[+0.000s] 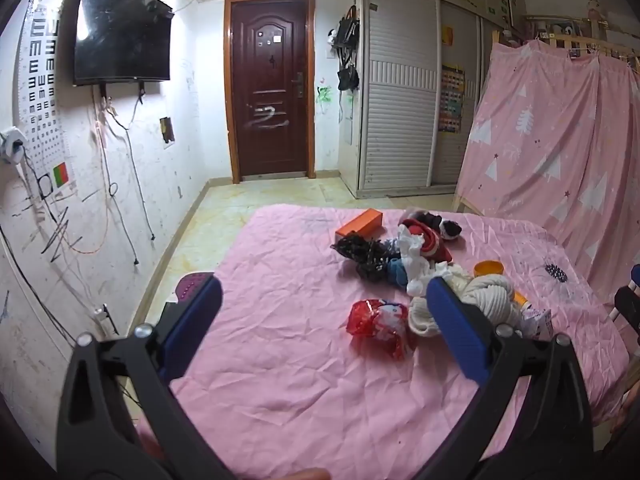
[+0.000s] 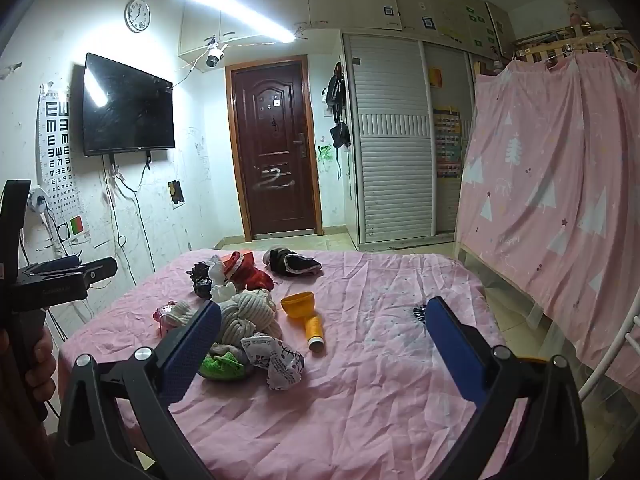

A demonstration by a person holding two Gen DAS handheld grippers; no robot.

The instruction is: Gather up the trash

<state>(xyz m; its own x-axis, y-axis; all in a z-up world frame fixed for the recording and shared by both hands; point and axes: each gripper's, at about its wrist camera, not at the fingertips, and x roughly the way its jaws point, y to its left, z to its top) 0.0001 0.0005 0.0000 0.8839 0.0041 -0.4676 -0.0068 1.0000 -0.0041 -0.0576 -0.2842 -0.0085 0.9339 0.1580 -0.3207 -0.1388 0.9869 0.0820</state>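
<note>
A pile of clutter lies on the pink sheet [image 1: 280, 360]. In the left wrist view a crumpled red wrapper [image 1: 378, 322] lies nearest, between the tips of my open, empty left gripper [image 1: 322, 300]. Behind it are a black crumpled bag [image 1: 364, 254], white tissue [image 1: 414, 256] and an orange box [image 1: 358, 222]. In the right wrist view my right gripper [image 2: 322, 322] is open and empty above the sheet [image 2: 380, 380]. A crumpled white printed wrapper [image 2: 276, 362] and a green scrap [image 2: 220, 364] lie by its left finger. An orange cup [image 2: 300, 304] and orange bottle [image 2: 314, 330] lie between its tips.
Cream knitted socks [image 1: 492, 296] [image 2: 244, 316], a red garment [image 1: 428, 240] and a black-and-white shoe [image 2: 292, 262] lie in the pile. A pink curtain [image 2: 560, 200] hangs at the right. A door [image 2: 272, 152], a wall TV [image 2: 128, 108] and tiled floor lie beyond the bed.
</note>
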